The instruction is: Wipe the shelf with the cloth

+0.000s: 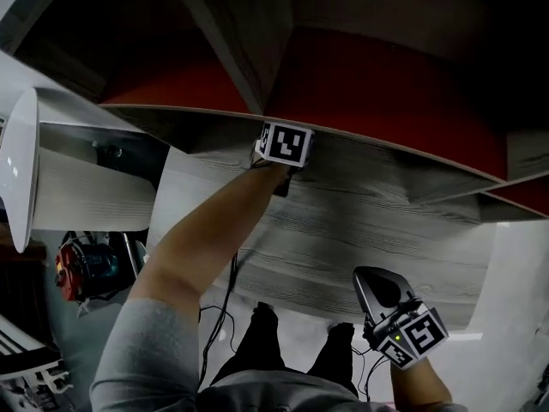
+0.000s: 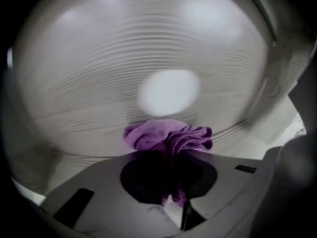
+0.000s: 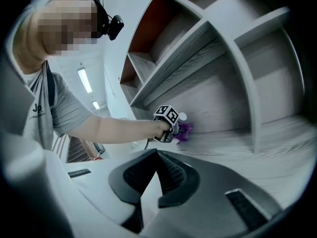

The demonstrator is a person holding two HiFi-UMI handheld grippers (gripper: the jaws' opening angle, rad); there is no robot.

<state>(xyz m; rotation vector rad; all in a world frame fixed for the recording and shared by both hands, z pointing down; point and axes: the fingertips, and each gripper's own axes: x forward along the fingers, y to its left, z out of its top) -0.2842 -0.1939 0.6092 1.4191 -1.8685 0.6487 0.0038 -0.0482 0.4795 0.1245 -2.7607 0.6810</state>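
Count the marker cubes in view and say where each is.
2. One cube tops the left gripper, which grips the cloth on the shelf; the other rides the right gripper, near the shelf's front edge. None seems hidden.

The crumpled purple terry cloth (image 2: pixel 168 135) is pinched between the two closed jaws of my left claw (image 2: pixel 171 153). Most of it bulges out past the tips in soft ruffled folds, and one thin tail hangs back between the jaws. The wad presses against the pale grey wood-grain shelf (image 2: pixel 99 83). Seen from my other side, the cloth (image 3: pixel 186 129) sits deep in, near the rear edge of the shelf board (image 3: pixel 277 148), left of an upright divider.
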